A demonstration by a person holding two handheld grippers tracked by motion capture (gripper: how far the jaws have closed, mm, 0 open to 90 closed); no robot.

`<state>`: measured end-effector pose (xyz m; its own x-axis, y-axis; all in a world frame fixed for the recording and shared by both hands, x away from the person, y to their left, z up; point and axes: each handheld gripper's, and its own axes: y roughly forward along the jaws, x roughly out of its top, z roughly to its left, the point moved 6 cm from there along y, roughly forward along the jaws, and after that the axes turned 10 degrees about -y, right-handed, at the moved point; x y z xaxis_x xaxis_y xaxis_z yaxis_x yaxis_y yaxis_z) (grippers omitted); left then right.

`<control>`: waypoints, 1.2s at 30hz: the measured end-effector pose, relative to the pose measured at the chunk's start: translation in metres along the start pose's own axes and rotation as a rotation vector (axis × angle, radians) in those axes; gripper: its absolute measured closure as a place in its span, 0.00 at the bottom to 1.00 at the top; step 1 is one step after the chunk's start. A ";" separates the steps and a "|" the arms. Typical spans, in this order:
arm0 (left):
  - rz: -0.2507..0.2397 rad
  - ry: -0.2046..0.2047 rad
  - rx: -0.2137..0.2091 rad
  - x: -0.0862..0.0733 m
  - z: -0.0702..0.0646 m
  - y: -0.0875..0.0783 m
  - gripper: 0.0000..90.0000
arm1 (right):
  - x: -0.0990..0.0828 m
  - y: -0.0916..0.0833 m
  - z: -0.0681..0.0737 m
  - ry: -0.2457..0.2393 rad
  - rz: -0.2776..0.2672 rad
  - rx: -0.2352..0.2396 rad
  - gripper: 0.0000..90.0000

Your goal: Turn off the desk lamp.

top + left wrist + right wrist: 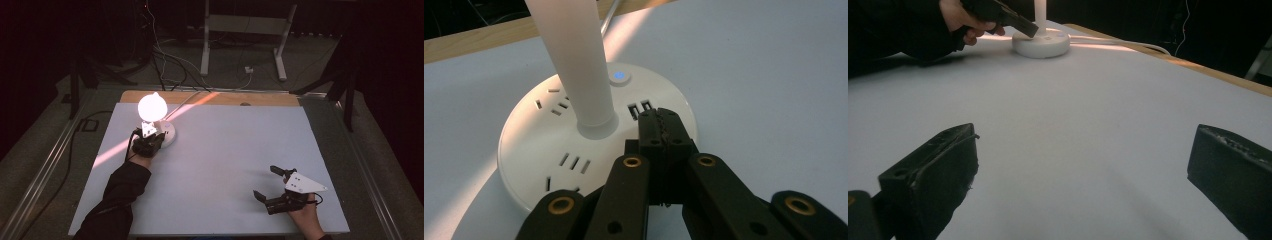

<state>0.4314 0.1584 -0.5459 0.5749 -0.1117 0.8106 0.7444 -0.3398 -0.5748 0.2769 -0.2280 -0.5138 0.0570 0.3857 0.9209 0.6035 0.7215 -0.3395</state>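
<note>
My left gripper (660,131) jaws shut tight, empty, tips over desk lamp base (549,145) just short of lit blue button (619,76). Lamp (153,116) on, standing near far left corner of desk (225,150). Base looks rigid, smooth plastic, likely weighted; stem (576,60) slick, globe fragile. Would press with closed tips, not grab. Left forearm reaching forward, gripper tilted down. My right gripper (272,187) jaws wide apart, idle near right front corner.
</note>
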 end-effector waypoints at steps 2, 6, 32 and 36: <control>0.009 0.008 -0.001 -0.001 -0.001 0.001 1.00 | 0.000 0.000 0.000 0.002 -0.001 0.000 0.00; 0.008 0.014 0.002 -0.001 -0.001 0.001 1.00 | 0.000 0.000 0.000 -0.001 0.000 0.002 0.00; -0.038 0.024 -0.019 0.013 0.002 -0.009 1.00 | 0.000 0.001 0.000 -0.001 0.001 0.004 0.00; -0.031 0.030 -0.022 0.012 0.001 -0.007 1.00 | 0.000 0.001 0.000 -0.001 0.001 0.005 0.00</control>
<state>0.4329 0.1607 -0.5322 0.5405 -0.1287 0.8314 0.7542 -0.3639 -0.5466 0.2772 -0.2269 -0.5142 0.0574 0.3871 0.9203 0.5994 0.7238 -0.3418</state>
